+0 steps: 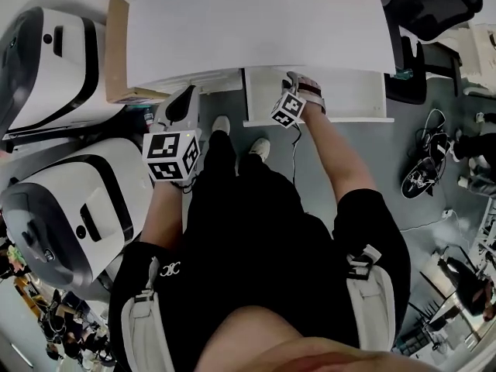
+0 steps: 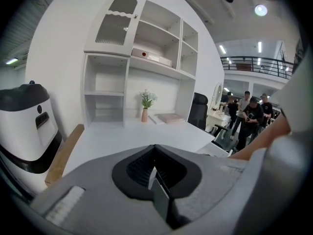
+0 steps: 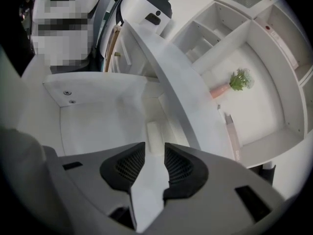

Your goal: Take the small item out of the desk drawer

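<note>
The right hand-held gripper (image 3: 155,155) hangs released, jaws apart, in the open drawer (image 3: 93,126). The small item (image 3: 155,132) lies flat on the drawer floor just ahead. The left hand-held gripper (image 2: 155,175) is clenched on nothing. Closing too high could skid the low item (white on white) deeper. No writing is legible.

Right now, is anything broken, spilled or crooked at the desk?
Nothing stands out. The drawer is open, with a small white item lying flat inside, ahead of the right gripper, whose jaws are apart. The vase on the desk stands upright, and nothing looks spilled.
</note>
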### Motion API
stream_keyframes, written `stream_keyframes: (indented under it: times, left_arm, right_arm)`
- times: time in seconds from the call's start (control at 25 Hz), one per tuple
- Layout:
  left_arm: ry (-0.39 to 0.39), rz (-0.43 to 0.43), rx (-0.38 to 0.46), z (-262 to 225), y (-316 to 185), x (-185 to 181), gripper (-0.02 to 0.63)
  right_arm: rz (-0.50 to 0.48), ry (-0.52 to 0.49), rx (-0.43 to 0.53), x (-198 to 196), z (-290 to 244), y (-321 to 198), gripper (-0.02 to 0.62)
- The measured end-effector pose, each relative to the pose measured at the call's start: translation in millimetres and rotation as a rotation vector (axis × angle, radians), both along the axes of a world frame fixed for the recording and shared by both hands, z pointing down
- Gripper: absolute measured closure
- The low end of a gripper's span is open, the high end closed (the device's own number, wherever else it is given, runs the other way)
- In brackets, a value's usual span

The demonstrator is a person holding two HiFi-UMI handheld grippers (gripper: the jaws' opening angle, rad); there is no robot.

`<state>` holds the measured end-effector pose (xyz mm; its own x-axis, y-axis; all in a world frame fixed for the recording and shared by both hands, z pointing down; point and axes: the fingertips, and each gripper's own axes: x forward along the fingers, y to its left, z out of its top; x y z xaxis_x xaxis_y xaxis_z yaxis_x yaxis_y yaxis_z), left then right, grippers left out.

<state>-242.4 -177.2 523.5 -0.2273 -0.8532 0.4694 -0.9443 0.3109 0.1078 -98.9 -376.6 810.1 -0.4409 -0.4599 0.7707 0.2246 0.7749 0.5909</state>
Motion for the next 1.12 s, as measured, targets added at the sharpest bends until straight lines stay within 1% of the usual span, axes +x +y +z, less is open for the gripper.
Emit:
stream_keyframes:
  times: [0.16, 0.32, 0.44, 0.6, 0.96, 1.12]
  left_arm:
    - [0.002, -0.036, -0.017, 7.6, 9.2, -8.3, 0.592]
    - [0.008, -0.063, -0.046, 20.8, 20.3, -14.7, 0.592]
    - [0.017, -0.08, -0.066, 29.6, 25.6, -17.1, 0.592]
    - [0.022, -0.082, -0.084, 37.2, 25.2, -17.5, 0.592]
    - [0.021, -0.074, -0.116, 45.3, 20.0, -19.7, 0.592]
    - [0.019, -0.065, -0.123, 48.3, 21.4, -18.2, 0.592]
  right_arm:
    - [0.018, -0.002, 0.004, -5.4, 12.3, -6.8, 0.479]
    - [0.015, -0.008, 0.033, -16.5, 23.6, -12.2, 0.479]
    - [0.011, -0.014, 0.038, -26.4, 29.8, -15.2, 0.479]
    - [-0.007, 0.002, 0.082, -31.4, 38.7, -22.4, 0.479]
    - [-0.008, 0.017, 0.054, -35.4, 61.5, -31.6, 0.472]
    - [-0.036, 0.032, 0.086, -40.3, 61.2, -34.1, 0.476]
